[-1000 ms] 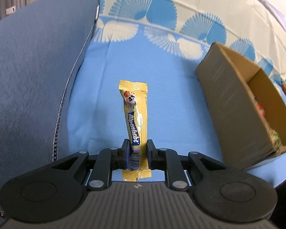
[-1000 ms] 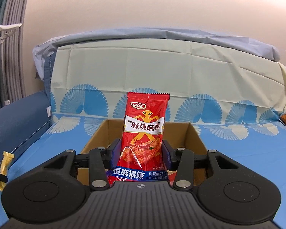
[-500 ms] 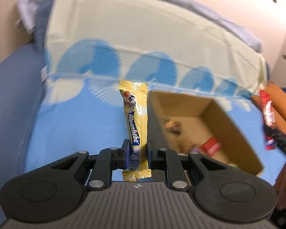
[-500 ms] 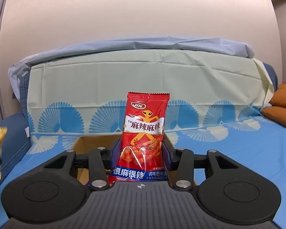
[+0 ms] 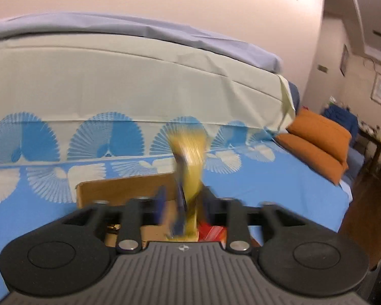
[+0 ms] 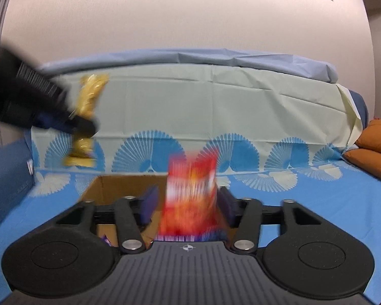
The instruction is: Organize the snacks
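Over on the left, the left gripper (image 5: pixel 182 203) hangs above the open cardboard box (image 5: pixel 124 188), which sits on the blue cloth (image 5: pixel 279 185) with its white and blue fan pattern. Its jaws are opening, and a gap shows beside the left pad, while the yellow candy stick (image 5: pixel 190 170) stands blurred between them, close against the right pad; whether that pad touches the wrapper I cannot tell. Seen from the other gripper's camera, the same stick (image 6: pixel 88 119) is upright and crossed at its middle by the dark fingertips (image 6: pixel 85 125), above the left end of the box (image 6: pixel 114 188). Down inside the box, below the stick, a red wrapper (image 5: pixel 212 230) shows.

Further right, the right gripper (image 6: pixel 187 204) points across the box toward the draped backrest (image 6: pixel 215 101). Its jaws are opening too, both pads standing clear of the red snack packet (image 6: pixel 190 193), which is smeared with blur between them, its lower edge just beyond the gripper body. The packet is over the box opening.

At the far right, two orange cushions (image 5: pixel 317 145) lie stacked at the end of the cloth, with a pale wall (image 6: pixel 190 15) behind everything.
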### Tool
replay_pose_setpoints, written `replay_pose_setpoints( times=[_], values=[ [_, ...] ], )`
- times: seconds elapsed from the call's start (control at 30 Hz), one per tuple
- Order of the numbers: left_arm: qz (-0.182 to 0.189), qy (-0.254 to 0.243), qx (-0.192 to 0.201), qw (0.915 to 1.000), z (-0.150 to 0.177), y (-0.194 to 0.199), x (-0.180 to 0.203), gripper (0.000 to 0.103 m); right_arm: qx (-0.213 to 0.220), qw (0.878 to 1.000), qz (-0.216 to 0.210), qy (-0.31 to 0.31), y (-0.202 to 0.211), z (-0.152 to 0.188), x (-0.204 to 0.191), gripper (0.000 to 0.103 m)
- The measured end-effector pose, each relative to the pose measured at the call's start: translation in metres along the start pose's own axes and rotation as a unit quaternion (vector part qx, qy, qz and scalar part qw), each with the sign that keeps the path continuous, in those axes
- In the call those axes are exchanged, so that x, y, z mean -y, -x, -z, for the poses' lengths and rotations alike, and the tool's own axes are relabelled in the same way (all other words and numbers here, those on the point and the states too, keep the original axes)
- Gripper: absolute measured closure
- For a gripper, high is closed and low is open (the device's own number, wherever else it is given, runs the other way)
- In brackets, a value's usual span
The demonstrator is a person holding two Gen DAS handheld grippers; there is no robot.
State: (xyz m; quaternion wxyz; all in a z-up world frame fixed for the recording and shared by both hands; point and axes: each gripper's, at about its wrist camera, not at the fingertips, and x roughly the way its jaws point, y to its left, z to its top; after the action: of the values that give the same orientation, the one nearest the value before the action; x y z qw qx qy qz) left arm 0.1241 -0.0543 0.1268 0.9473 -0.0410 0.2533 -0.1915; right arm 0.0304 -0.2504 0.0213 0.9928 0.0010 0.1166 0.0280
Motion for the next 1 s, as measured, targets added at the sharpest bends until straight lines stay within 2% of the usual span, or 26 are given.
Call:
replay_pose_setpoints(
  times=[0.07,0.23,0.3,0.37,0.57,0.67,0.73,0.83,0.9,1.0],
  values=[
    [-0.005,-0.003,0.001,1.0000,0.009,0.003,0.004,0.035,0.003,1.000,0.003,0.003,0.002,0.000,0.000,0.029],
    [-0.028,0.027,-0.005,0.9992,0.041,0.024,-0.009,0.028,-0.008,1.000,0.004,-0.019,0.001,-0.002,0.007,0.014],
    [-0.037,0.037,0.000,0.9986,0.053,0.036,-0.016,0.026,-0.015,1.000,0.004,-0.025,0.001,-0.002,0.009,0.005],
    [-0.048,0.045,0.004,0.9978,0.065,0.050,-0.022,0.025,-0.022,0.999,0.004,-0.029,0.002,-0.002,0.010,0.001],
    [-0.070,0.059,-0.019,0.9957,0.097,0.079,-0.035,0.025,-0.025,0.999,0.021,-0.005,0.014,-0.001,0.006,0.001],
    [-0.067,0.068,-0.040,0.9947,0.110,0.081,-0.036,0.016,-0.033,0.999,0.021,-0.006,0.022,-0.001,0.009,0.001],
    [-0.077,0.068,-0.062,0.9928,0.120,0.078,-0.035,0.016,-0.049,0.999,0.015,-0.011,0.027,0.000,0.014,0.001],
    [-0.106,0.080,-0.085,0.9875,0.136,0.072,-0.036,0.001,-0.081,0.997,0.009,-0.010,0.035,0.002,0.018,0.001],
    [-0.124,0.093,-0.087,0.9840,0.149,0.069,-0.038,0.001,-0.097,0.995,0.010,-0.015,0.043,0.008,0.019,0.001],
    [-0.129,0.099,-0.107,0.9808,0.168,0.062,-0.036,0.000,-0.119,0.993,0.014,-0.010,0.051,0.020,0.011,0.001]
  ],
)
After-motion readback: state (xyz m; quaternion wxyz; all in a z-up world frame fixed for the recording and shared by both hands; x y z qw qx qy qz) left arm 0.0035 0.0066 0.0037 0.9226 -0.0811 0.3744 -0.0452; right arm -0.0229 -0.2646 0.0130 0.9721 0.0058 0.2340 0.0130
